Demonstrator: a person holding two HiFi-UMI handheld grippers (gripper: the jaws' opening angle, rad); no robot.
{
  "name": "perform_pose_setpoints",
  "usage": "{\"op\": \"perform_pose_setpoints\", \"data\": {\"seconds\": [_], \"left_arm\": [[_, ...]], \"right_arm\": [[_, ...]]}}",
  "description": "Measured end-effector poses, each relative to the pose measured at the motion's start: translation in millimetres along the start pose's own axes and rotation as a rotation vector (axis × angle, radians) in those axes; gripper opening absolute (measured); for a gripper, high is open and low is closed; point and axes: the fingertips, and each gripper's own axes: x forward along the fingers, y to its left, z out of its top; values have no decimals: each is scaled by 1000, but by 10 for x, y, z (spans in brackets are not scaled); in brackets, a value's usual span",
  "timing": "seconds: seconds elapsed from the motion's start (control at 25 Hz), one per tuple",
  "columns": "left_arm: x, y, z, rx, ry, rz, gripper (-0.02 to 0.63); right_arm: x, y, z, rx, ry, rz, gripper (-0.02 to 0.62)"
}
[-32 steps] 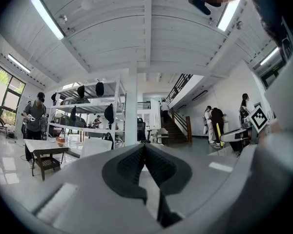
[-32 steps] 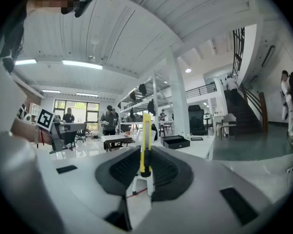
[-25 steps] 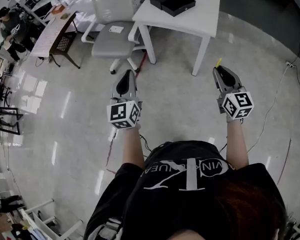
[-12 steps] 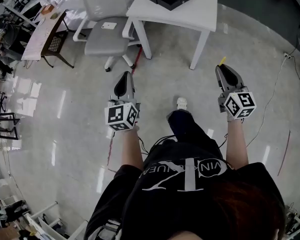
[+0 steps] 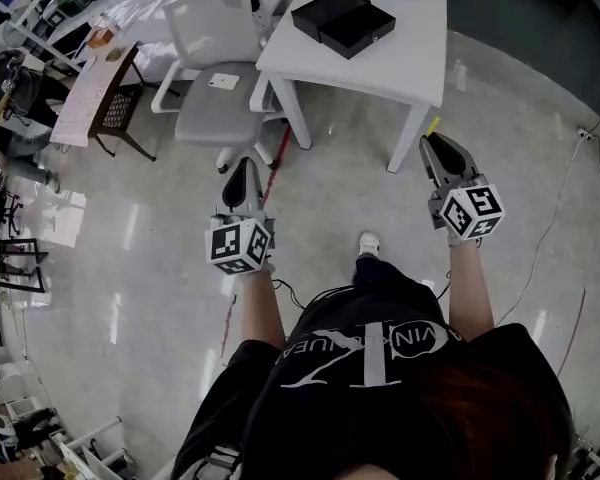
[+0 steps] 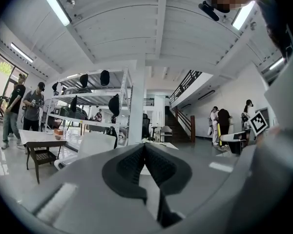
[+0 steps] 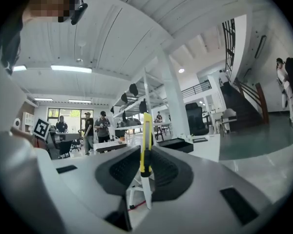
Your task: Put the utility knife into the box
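Right hand-held gripper (image 5: pixel 432 146) pinches the utility knife (image 7: pixel 146 145); left hand-held gripper (image 5: pixel 242 165) seems pressed together.

I see the slim yellow utility knife (image 7: pixel 146 130) standing upright, pinched in my right gripper (image 7: pixel 145 150). The black box (image 5: pixel 358 28) lies on the white table (image 5: pixel 405 63), two flat parts touching side by side.
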Motion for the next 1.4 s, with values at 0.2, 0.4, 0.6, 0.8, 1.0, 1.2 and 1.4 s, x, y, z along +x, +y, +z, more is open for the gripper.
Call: {"op": "perform_pose_setpoints", "data": {"seconds": [0.2,0.4,0.6,0.8,1.0,1.2,1.4], "left_arm": [[520,-1,-3,11,21,-12,11],[1062,42,15,5,17,-1,11],[1571,-21,13,6,8,-19,11],[1932,-30,-2,6,0,-4,11],[2125,-110,-16,12,0,-4,11],[2149,-117,-87,19,27,2,11],[2284,-86,-135,24,43,1,11]], "right_arm": [[448,-323,43,15,14,20,77],[892,-621,65,5,31,60,77],[1262,-989,108,-6,34,74,77],[1548,-1209,117,-6,34,108,77],[1676,-1326,74,-2,42,138,77],[1724,-1344,-30,18,61,154,77],[1793,-1372,-104,36,76,159,77]]}}
